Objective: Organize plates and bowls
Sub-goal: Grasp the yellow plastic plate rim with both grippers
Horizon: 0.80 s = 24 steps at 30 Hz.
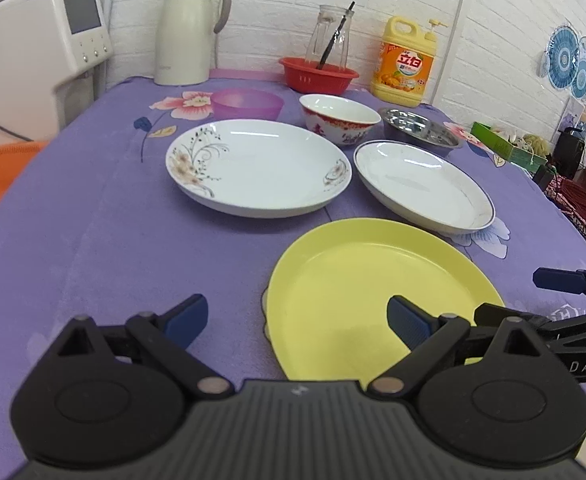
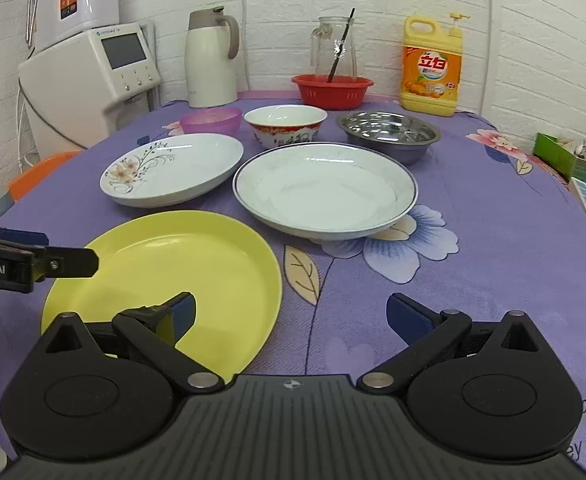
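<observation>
A yellow plate [image 1: 373,292] [image 2: 173,280] lies at the near side of the purple tablecloth. Behind it are a floral white plate [image 1: 259,166] [image 2: 173,168] and a blue-rimmed white plate [image 1: 425,184] [image 2: 325,190]. Further back stand a purple bowl [image 1: 248,103] [image 2: 211,119], a red-patterned bowl [image 1: 339,118] [image 2: 286,124] and a steel bowl [image 1: 419,130] [image 2: 389,130]. My left gripper [image 1: 297,320] is open and empty, over the yellow plate's left edge. My right gripper [image 2: 291,314] is open and empty, over the plate's right edge.
At the back stand a thermos jug [image 1: 189,28], a red basket [image 1: 319,74] holding a glass pitcher [image 1: 331,36], and a yellow detergent bottle [image 1: 407,64]. A white appliance [image 1: 41,40] is at the left. A green box [image 2: 569,156] sits at the right table edge.
</observation>
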### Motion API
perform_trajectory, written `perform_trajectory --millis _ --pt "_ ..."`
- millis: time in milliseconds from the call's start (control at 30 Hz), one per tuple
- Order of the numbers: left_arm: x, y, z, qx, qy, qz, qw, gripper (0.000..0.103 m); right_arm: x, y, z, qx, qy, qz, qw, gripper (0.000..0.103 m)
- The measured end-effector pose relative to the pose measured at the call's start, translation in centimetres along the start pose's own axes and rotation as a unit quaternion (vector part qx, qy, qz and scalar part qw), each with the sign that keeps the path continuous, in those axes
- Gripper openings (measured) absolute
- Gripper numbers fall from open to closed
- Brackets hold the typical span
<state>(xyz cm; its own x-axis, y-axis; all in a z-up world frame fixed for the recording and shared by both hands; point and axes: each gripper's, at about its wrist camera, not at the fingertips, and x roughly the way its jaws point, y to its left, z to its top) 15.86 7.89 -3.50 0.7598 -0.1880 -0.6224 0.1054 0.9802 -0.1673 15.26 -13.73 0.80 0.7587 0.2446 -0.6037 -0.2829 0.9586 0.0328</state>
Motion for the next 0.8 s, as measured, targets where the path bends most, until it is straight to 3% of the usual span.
perform_trajectory --millis 200,300,500,567,700,800 --pt "0.7 0.1 -0.2 -0.005 0.01 -0.008 0.9999 0.092 0.3 0.4 -0.5 -0.002 0.004 0.02 1.0 0.103" --pt "1.2 0.1 -0.3 -0.009 0.021 -0.019 0.9995 0.074 0.4 0.8 -0.6 -0.002 0.005 0.033 0.999 0.103" --pt "1.3 -1.1 -0.7 0.022 0.013 -0.005 0.9996 0.06 1.2 1.5 -1.2 -0.009 0.014 0.039 0.999 0.103" --pt "1.2 -1.5 -0.9 0.027 0.012 -0.002 0.9996 0.048 1.1 1.9 -1.3 -0.013 0.008 0.041 0.999 0.103" --pt "0.7 -1.4 -1.1 0.015 0.01 0.018 0.9997 0.047 0.8 3.6 -1.4 -0.02 0.0 0.031 0.999 0.103" --pt "-0.7 0.1 -1.0 -0.006 0.007 0.027 0.9996 0.047 0.3 4.3 -1.0 -0.014 -0.005 0.046 0.999 0.103"
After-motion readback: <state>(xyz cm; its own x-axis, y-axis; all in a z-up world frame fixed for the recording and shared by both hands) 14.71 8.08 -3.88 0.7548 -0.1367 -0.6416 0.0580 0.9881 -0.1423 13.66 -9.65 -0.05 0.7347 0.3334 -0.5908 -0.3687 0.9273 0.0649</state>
